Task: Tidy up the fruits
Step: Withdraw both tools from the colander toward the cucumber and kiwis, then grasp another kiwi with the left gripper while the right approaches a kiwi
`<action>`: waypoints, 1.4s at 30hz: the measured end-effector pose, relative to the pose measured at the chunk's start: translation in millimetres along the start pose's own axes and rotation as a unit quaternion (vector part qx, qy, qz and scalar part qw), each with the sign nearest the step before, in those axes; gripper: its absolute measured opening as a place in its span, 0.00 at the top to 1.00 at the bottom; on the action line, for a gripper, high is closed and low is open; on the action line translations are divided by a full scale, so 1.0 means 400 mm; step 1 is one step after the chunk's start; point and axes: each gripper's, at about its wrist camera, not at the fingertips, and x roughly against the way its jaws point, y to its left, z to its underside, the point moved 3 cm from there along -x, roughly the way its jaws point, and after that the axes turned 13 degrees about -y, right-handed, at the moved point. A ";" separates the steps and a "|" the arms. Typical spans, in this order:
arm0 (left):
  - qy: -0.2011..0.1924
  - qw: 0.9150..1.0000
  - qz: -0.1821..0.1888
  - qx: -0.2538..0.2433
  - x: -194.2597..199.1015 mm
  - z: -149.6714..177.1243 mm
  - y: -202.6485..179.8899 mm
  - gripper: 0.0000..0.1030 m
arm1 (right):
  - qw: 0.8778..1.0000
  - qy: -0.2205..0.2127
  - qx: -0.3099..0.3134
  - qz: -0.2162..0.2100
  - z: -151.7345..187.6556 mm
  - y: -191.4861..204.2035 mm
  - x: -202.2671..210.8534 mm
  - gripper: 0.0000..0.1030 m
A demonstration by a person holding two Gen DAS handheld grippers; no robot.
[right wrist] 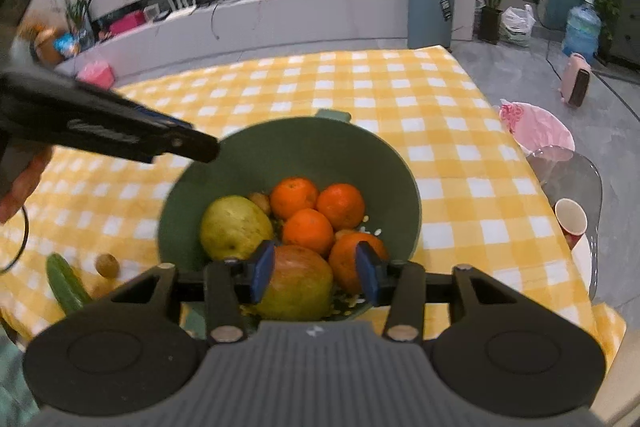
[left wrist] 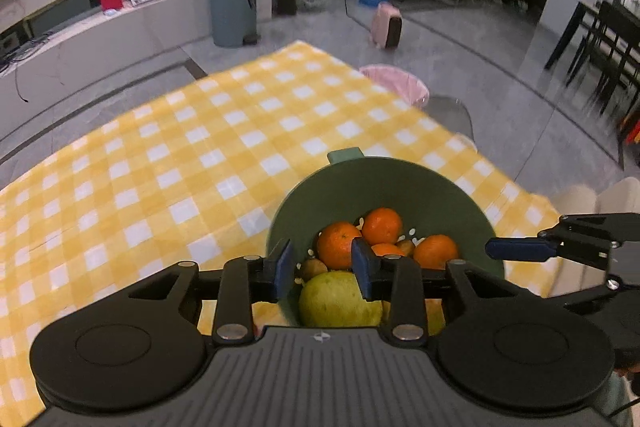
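Both grippers angle downward over the green bowl (right wrist: 248,163), bottom centre of each wrist view. Left gripper (left wrist: 322,263): jaws parted, nothing pinched; blue pads frame an orange (left wrist: 338,245) and the pale pear (left wrist: 336,301) beneath, no visible contact. It also shows as a dark bar entering from the left edge of the right wrist view, tip over the bowl rim. Right gripper (right wrist: 316,271): jaws apart, straddling the reddish-green mango (right wrist: 298,285); can't tell whether the pads touch it. Four oranges, pear and mango sit inside the bowl on the yellow checked tablecloth (right wrist: 400,95). Cucumber (right wrist: 64,283) and kiwi (right wrist: 107,265) lie on the cloth, lower left of the right wrist view, outside the bowl.
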 end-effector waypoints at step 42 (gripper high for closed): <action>-0.043 0.994 -0.016 0.095 0.326 0.302 0.186 0.60 | 1.000 0.018 -0.022 -0.004 0.189 0.400 0.032 0.31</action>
